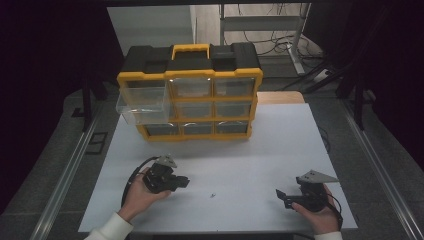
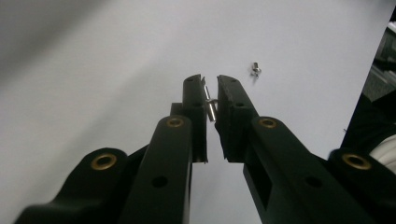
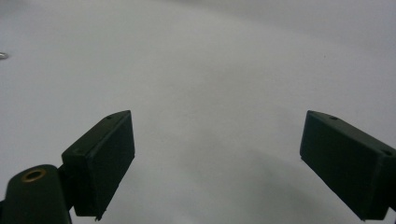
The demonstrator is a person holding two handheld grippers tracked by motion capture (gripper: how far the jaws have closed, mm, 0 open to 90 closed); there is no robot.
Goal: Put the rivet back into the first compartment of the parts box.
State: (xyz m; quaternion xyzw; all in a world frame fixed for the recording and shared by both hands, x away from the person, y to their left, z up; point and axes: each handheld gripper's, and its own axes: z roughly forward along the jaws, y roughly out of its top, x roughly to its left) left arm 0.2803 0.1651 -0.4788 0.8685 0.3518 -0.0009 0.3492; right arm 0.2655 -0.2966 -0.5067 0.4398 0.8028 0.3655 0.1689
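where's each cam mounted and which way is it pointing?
High view: above the near edge, facing forward and down at the table and drawer organizer; both hands.
Left gripper view: on the left gripper, along jaws pinching a screw.
Right gripper view: on the right gripper, open jaws.
Shared: loose screw, high and left.

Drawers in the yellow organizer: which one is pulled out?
The top-left drawer: its clear front juts out past the yellow frame, while the other drawers sit flush.
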